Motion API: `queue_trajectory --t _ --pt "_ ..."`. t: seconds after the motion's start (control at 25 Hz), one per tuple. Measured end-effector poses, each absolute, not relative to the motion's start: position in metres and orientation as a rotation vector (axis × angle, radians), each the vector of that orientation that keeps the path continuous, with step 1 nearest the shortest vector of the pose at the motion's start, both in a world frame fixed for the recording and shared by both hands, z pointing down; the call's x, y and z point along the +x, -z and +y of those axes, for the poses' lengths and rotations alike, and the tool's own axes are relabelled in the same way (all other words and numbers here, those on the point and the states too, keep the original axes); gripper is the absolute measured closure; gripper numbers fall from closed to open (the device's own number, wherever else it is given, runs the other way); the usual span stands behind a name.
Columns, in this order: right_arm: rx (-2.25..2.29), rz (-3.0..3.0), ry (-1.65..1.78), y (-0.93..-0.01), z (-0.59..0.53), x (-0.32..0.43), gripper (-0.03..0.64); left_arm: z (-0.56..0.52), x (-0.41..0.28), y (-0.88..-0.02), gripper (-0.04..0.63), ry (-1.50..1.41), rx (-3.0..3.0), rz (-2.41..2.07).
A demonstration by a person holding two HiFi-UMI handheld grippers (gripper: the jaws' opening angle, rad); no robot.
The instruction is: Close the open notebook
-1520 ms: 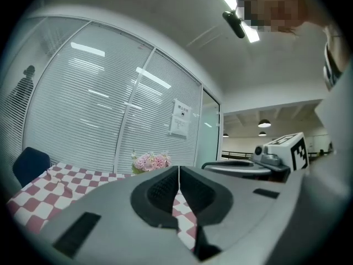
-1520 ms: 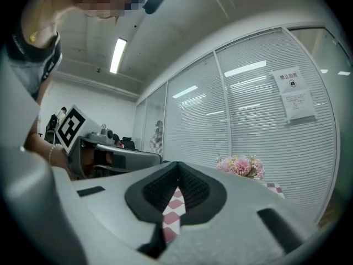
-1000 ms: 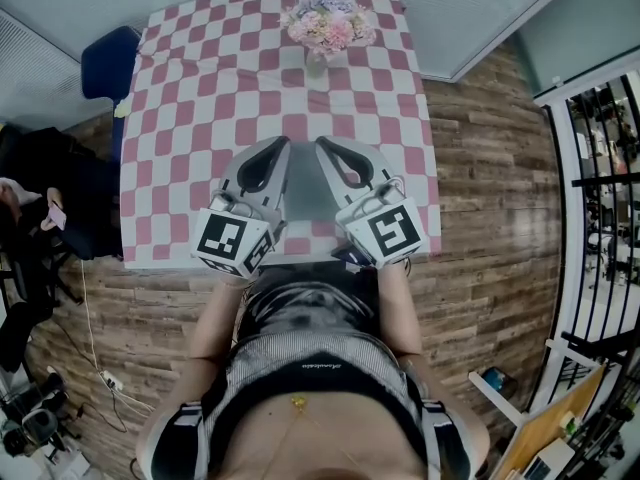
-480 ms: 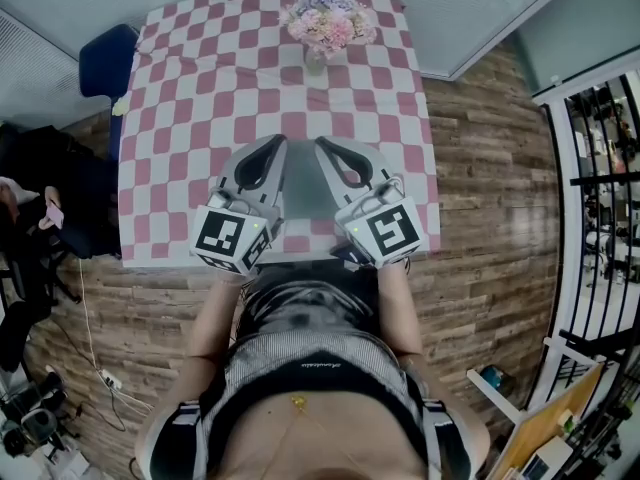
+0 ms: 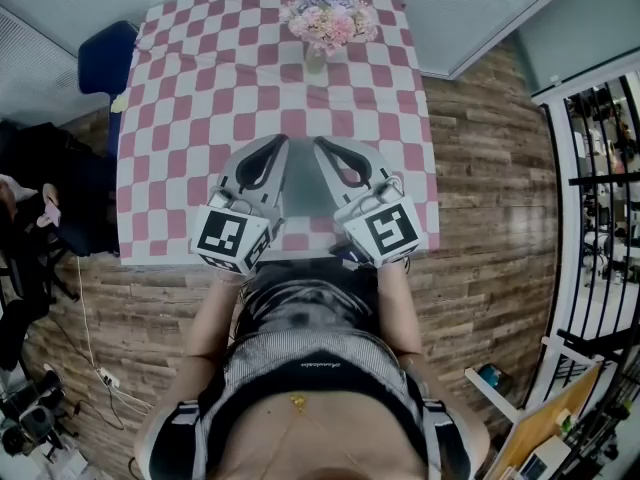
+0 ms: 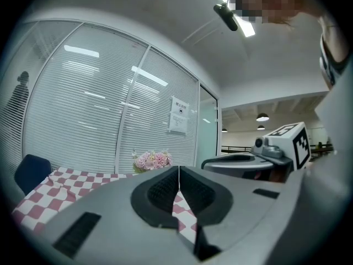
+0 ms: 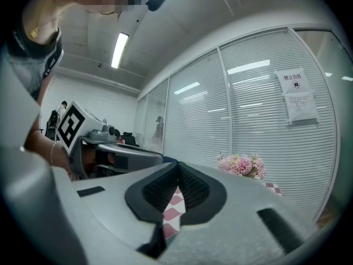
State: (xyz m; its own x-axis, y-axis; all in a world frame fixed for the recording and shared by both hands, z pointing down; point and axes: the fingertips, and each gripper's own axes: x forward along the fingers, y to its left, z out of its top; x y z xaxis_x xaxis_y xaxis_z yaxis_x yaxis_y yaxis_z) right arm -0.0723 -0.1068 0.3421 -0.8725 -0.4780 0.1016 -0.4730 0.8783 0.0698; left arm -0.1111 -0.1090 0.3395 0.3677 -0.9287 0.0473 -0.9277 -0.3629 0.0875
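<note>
The notebook is seen only as a grey flat patch on the near part of the checked tabletop. It is flanked and partly covered by the left gripper and the right gripper. Both are held closed and empty. A flower bouquet is set at the far edge.

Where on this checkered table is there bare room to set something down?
Bare: the checkered cloth between the flower vase at the far edge and the left gripper and right gripper. Crowded: the near edge, where they flank a grey thing.
</note>
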Motion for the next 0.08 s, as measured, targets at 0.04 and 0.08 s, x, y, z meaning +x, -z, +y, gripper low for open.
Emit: queue_trajectory --t 0.04,0.08 --pt "0.745 -2.931 0.065 -0.3421 -0.1069 -0.0724 0.618 -0.1091 -0.1113 -0.3394 0.585 0.017 2.514 -1.712" --pt "0.746 -2.930 0.066 -0.3422 -0.1071 -0.0725 0.618 -0.1092 -0.1114 -0.3394 0.584 0.018 2.514 -1.710"
